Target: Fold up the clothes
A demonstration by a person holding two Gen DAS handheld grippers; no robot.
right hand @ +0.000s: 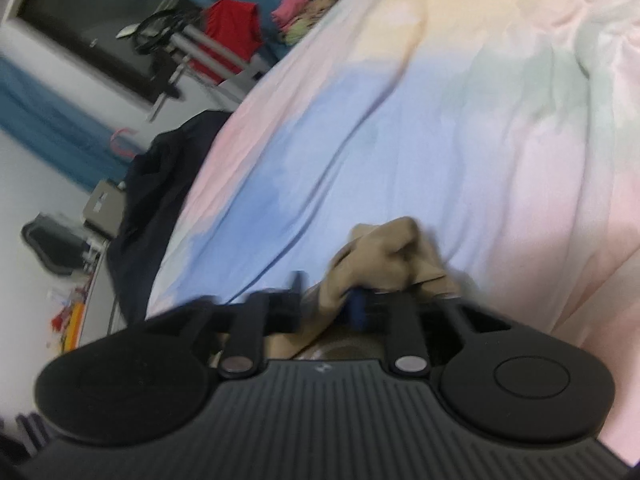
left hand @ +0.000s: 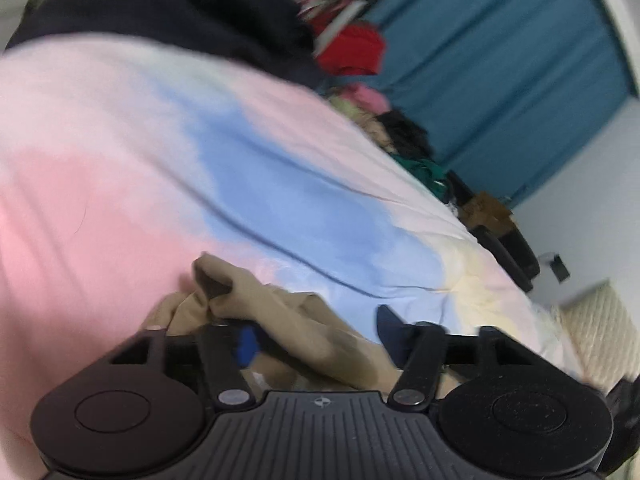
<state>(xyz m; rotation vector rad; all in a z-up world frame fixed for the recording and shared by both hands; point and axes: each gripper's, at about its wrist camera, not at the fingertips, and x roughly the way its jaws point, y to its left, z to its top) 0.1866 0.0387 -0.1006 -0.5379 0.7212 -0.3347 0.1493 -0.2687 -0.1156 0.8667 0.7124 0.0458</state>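
Observation:
A tan garment (left hand: 280, 320) is bunched between the fingers of my left gripper (left hand: 316, 332), above a pastel pink, blue and yellow bedsheet (left hand: 280, 184). The left jaws look partly apart with cloth draped across them, and the blur hides the grip. In the right wrist view, the same tan garment (right hand: 388, 260) bunches up at my right gripper (right hand: 332, 300), whose blue-padded finger (right hand: 356, 308) presses into the cloth. Both views are motion-blurred.
A dark navy cloth (left hand: 180, 12) lies at the bed's far side and also shows in the right wrist view (right hand: 160, 200). A pile of coloured clothes (left hand: 372, 108), a red item (left hand: 352, 52) on a rack and teal curtains (left hand: 500, 60) stand beyond the bed.

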